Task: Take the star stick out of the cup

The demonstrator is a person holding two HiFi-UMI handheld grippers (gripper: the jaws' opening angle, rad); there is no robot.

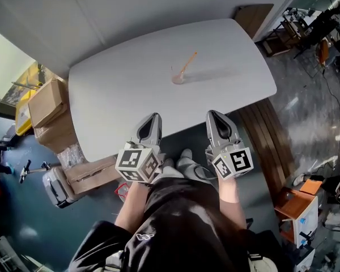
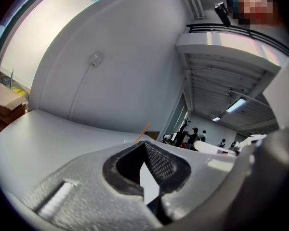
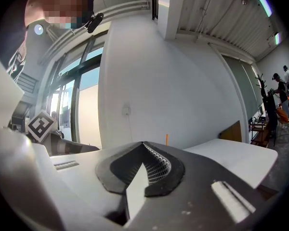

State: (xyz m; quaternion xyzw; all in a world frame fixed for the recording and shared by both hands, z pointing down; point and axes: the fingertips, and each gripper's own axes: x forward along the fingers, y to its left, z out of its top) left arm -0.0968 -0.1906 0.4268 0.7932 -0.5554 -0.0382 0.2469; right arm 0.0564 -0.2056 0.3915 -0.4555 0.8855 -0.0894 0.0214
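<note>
Finds the cup (image 1: pixel 178 78) upright near the middle of the table (image 1: pixel 119 95), small and clear, with the star stick (image 1: pixel 188 64) leaning out of it toward the upper right, lower end inside. Cannot confirm a star shape at this size. Judges the extraction not yet begun.

Records the left gripper (image 1: pixel 151 118) and the right gripper (image 1: pixel 214 115) held low at the near table edge, close to the body, side by side, both pointing forward toward the cup and well apart from it. Reads this as a start posture: level, aimed along the table, leaving the cup in plain sight between the two lines of approach. Offers that as judgement only.

Checks the left gripper view: jaws together, tips meeting, only the moulded hollow behind the tips open, nothing clamped. Picks out the orange stick (image 2: pixel 143 132) just above the tips, far across the table.

Checks the right gripper view: same finding, jaws closed tip to tip and empty, stick (image 3: pixel 166 138) upright beyond and slightly right of the tips.

Notes no contact with cup, stick or table by either gripper
</note>
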